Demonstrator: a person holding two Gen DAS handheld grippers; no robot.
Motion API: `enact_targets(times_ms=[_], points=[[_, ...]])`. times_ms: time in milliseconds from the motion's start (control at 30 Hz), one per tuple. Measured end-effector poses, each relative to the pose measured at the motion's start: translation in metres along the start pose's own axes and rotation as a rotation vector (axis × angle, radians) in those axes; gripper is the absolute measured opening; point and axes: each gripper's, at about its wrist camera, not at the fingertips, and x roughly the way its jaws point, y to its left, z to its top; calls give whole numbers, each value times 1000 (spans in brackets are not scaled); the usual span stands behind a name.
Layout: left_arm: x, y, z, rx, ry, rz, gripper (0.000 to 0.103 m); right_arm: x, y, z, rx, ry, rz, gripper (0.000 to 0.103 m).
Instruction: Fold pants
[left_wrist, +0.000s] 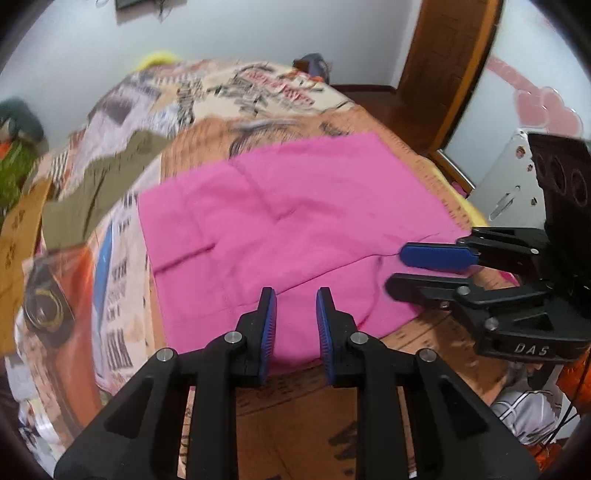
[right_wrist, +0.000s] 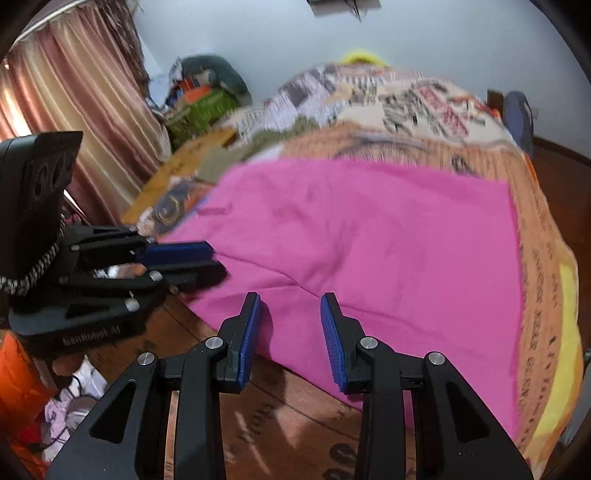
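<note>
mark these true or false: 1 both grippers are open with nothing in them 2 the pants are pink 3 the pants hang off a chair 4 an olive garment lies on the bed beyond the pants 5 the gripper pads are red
1. True. The left gripper and the right gripper both have their jaws apart with nothing between them.
2. True. The pants are pink.
3. False. They lie flat on the patterned bedspread.
4. True. An olive garment lies on the bed beyond the far left corner of the pants.
5. False. The pads are blue.
</note>
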Motion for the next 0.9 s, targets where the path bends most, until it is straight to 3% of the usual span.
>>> enact_targets(times_ms=[200,367,633,900], points=[[-14,30,-13,-83,-24,36,22,-19,-24,-13,34,-7,-56,30],[-22,50,-27,-153,-34,-6,23,-31,-51,-28,96,0,-110,30],[-22,50,-35,-172,-49,26,23,-42,-80,-49,144,32,-209,30],[-22,46,-31,-150,-32,53,23,-52,-89,-45,167,61,-234,30]])
